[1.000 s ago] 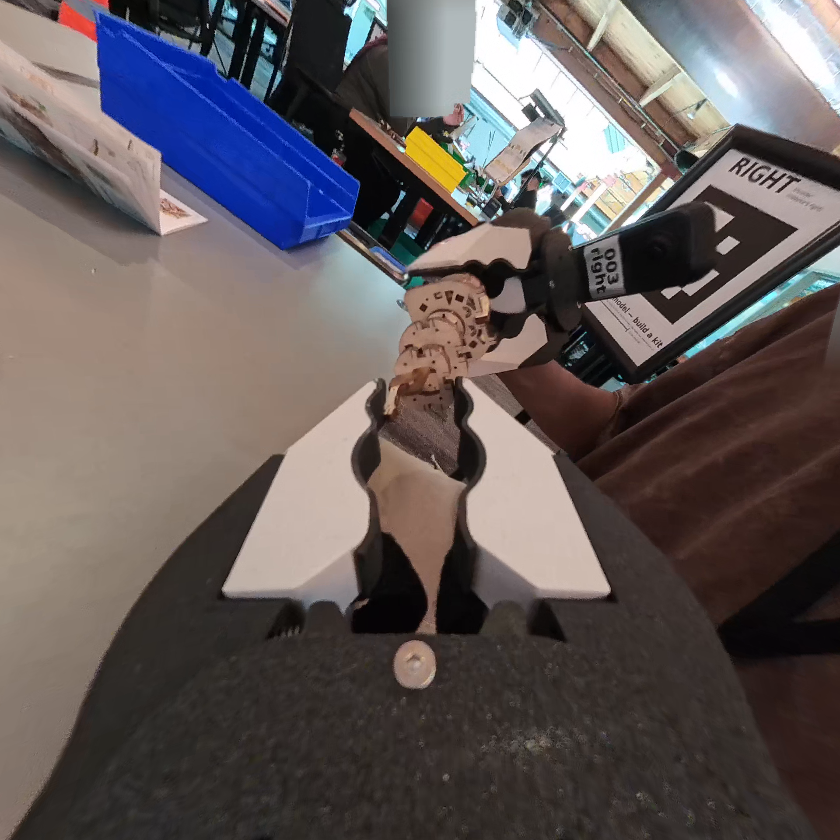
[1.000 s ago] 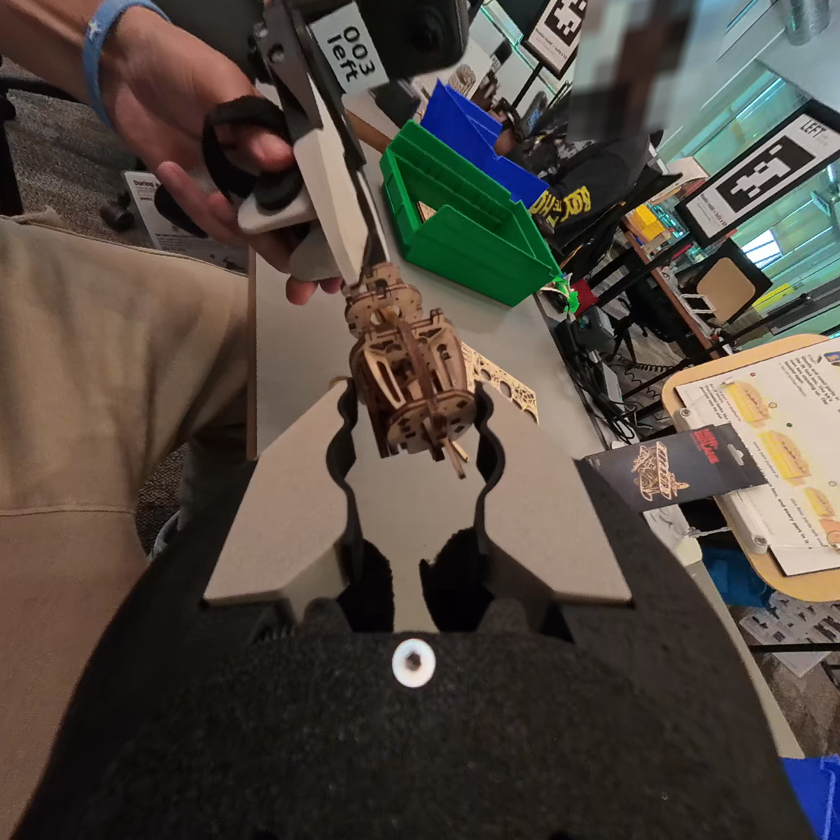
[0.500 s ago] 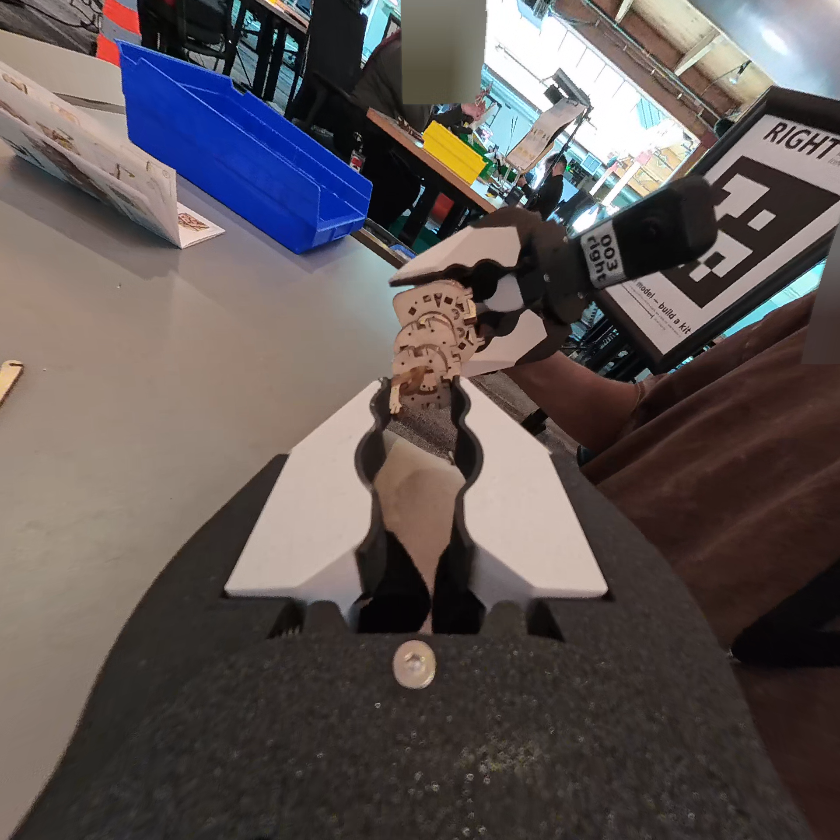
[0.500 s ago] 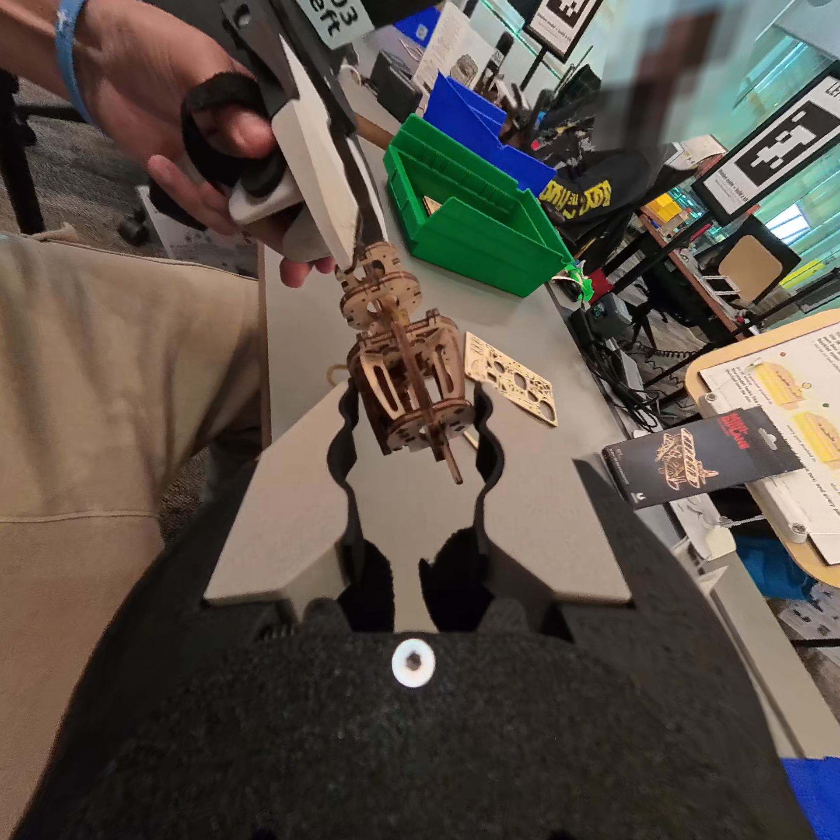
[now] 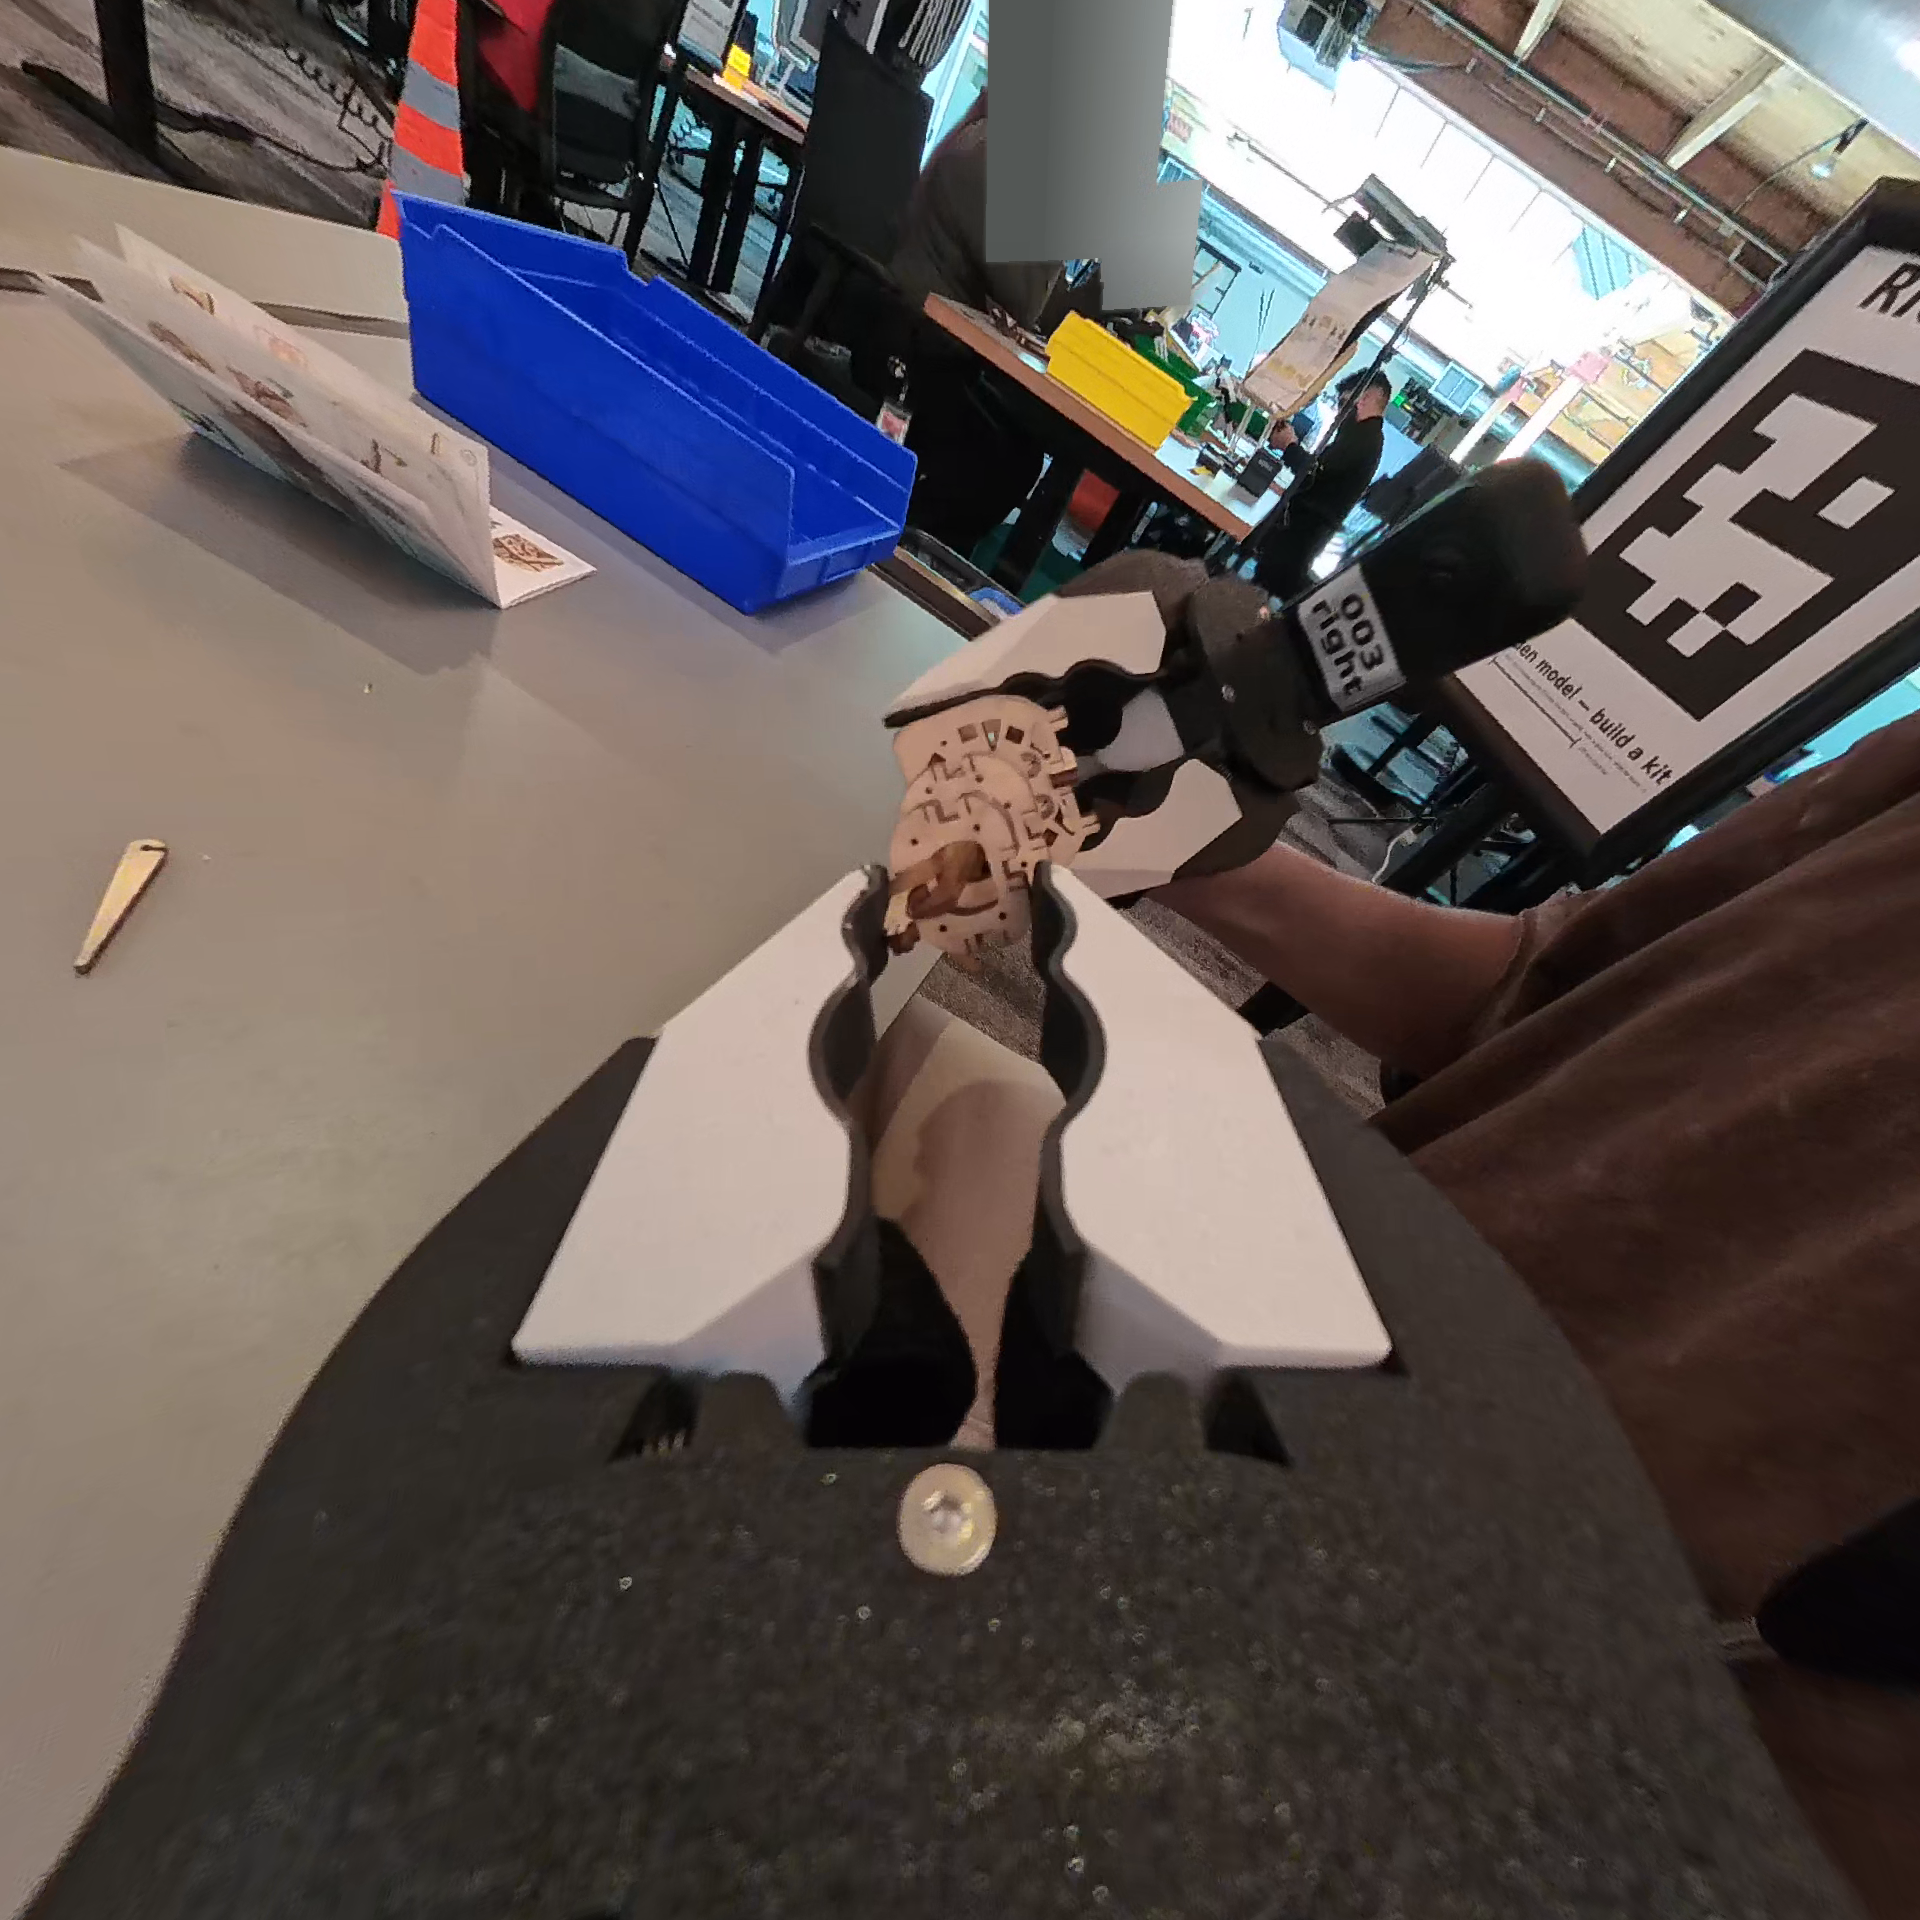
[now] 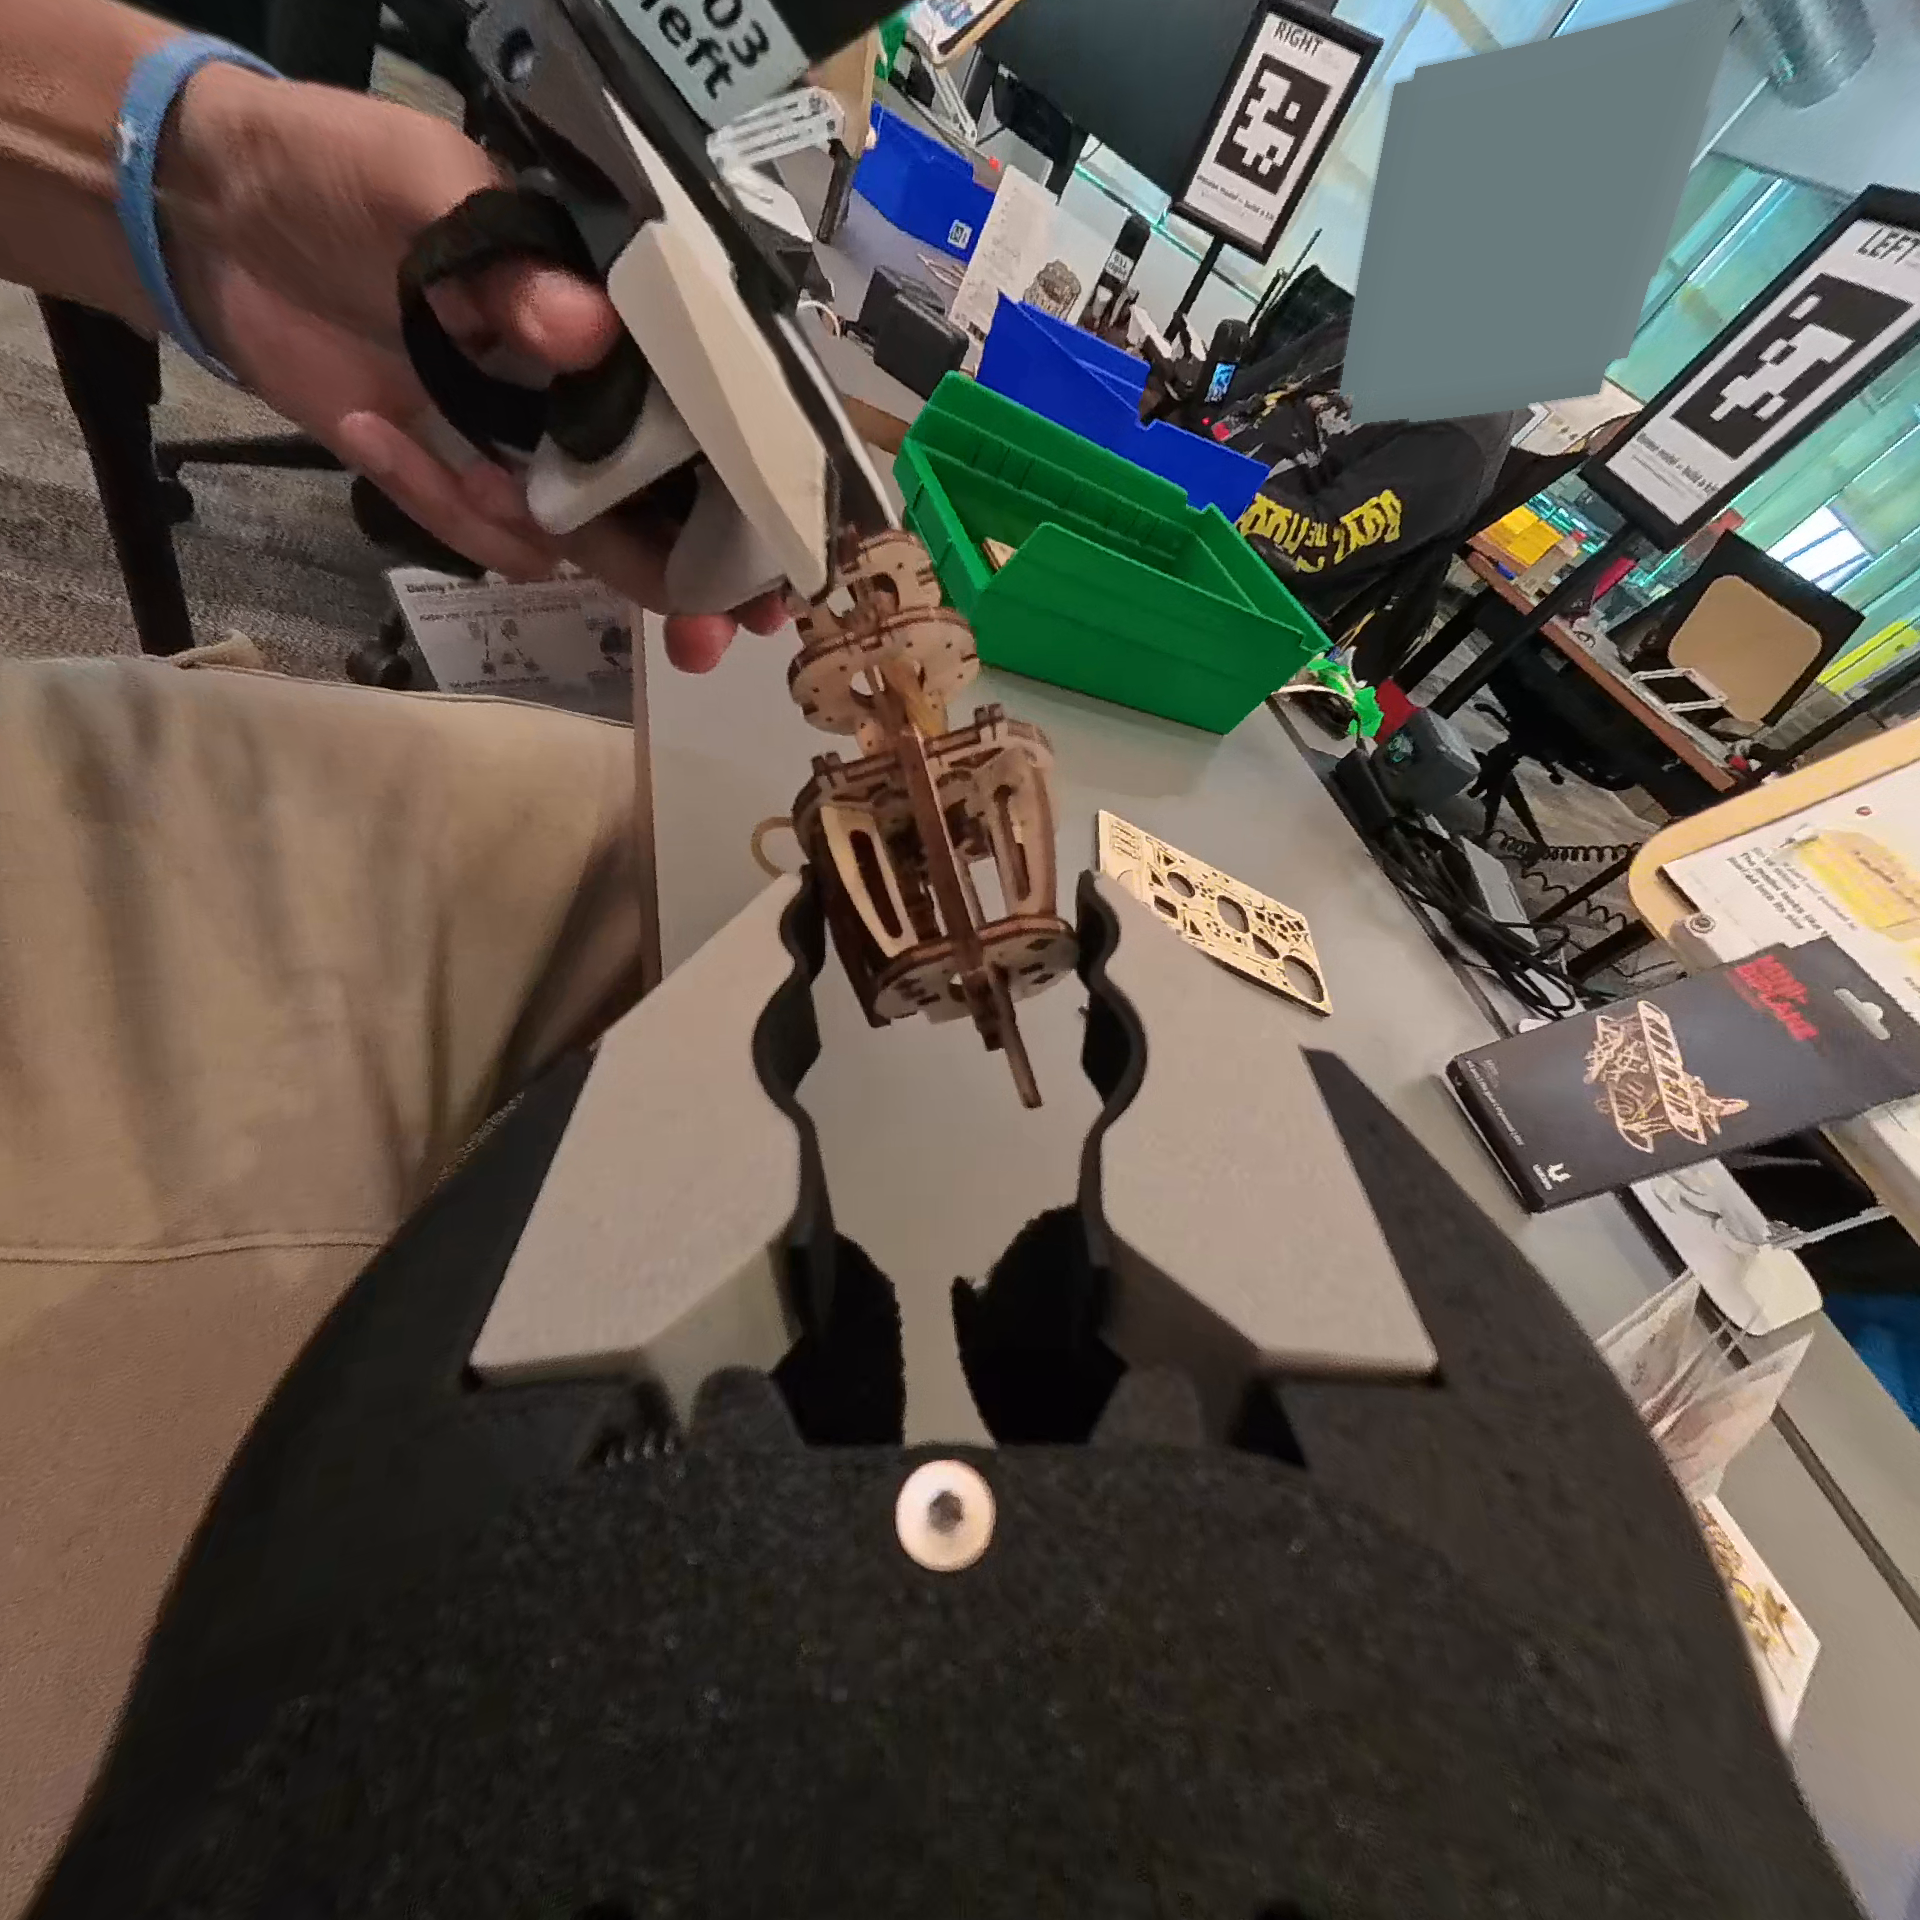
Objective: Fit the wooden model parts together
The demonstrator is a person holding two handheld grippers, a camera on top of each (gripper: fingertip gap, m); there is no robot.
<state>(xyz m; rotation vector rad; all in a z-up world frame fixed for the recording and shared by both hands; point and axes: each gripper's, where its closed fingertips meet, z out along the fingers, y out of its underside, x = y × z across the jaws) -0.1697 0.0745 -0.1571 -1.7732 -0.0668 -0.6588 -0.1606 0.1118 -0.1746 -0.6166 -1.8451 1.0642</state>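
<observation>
- The pale laser-cut wooden model assembly [image 6: 925,831], a small ribbed cage with stacked round discs on a central stick, hangs in the air between the two tools, above the near edge of the grey table [image 5: 312,790].
- The left gripper [image 5: 961,914], white fingers with black wavy pads, is closed down on the disc end of the assembly; in the right wrist view that end sits pinched at its tips.
- The right gripper [image 6: 940,935] has its fingers on either side of the cage end, close against it. Whether they press on the wood or merely flank it I cannot tell.
- Step in hand, as I judge it: holding the sub-assembly from both ends to seat or align its parts along the stick.
- Next move probably calls for a gentle push along the stick, keeping both ends in line, since thin wood may snap if twisted.
- A flat cut-out wooden sheet [image 6: 1210,925] lies on the table to the right, with a green plastic bin [image 6: 1091,592] farther off.
- A loose wooden sliver [image 5: 120,902] lies far left.
</observation>
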